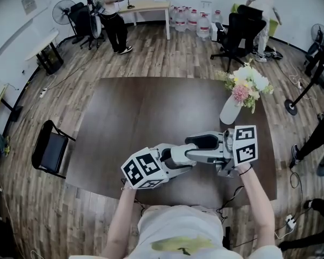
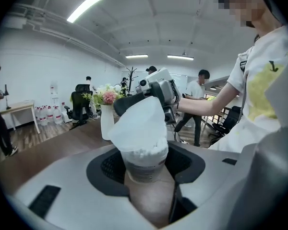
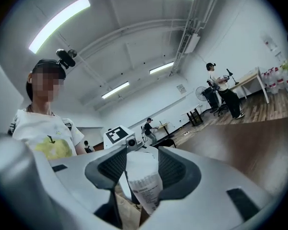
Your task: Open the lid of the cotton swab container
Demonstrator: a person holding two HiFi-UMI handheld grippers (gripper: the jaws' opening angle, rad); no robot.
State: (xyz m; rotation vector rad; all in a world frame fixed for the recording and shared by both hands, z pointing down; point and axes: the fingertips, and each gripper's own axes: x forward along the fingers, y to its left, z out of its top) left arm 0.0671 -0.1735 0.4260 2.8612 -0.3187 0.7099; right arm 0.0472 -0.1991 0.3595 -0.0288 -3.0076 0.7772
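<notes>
My left gripper (image 2: 145, 169) is shut on the clear body of the cotton swab container (image 2: 143, 163), which is packed with white swabs. Its translucent white lid (image 2: 137, 121) stands tilted, lifted on one side so the swabs show beneath. My right gripper (image 3: 141, 169) comes from the opposite side and is shut on the lid (image 3: 140, 161), with the container's printed label (image 3: 148, 193) just below. In the head view both grippers, left (image 1: 194, 158) and right (image 1: 198, 142), meet above the front of the brown table (image 1: 140, 112); the container is hidden between them.
A white vase of flowers (image 1: 230, 110) stands on the table just beyond the right gripper. A black chair (image 1: 51, 150) sits left of the table. People, office chairs and water bottles are at the far end of the room.
</notes>
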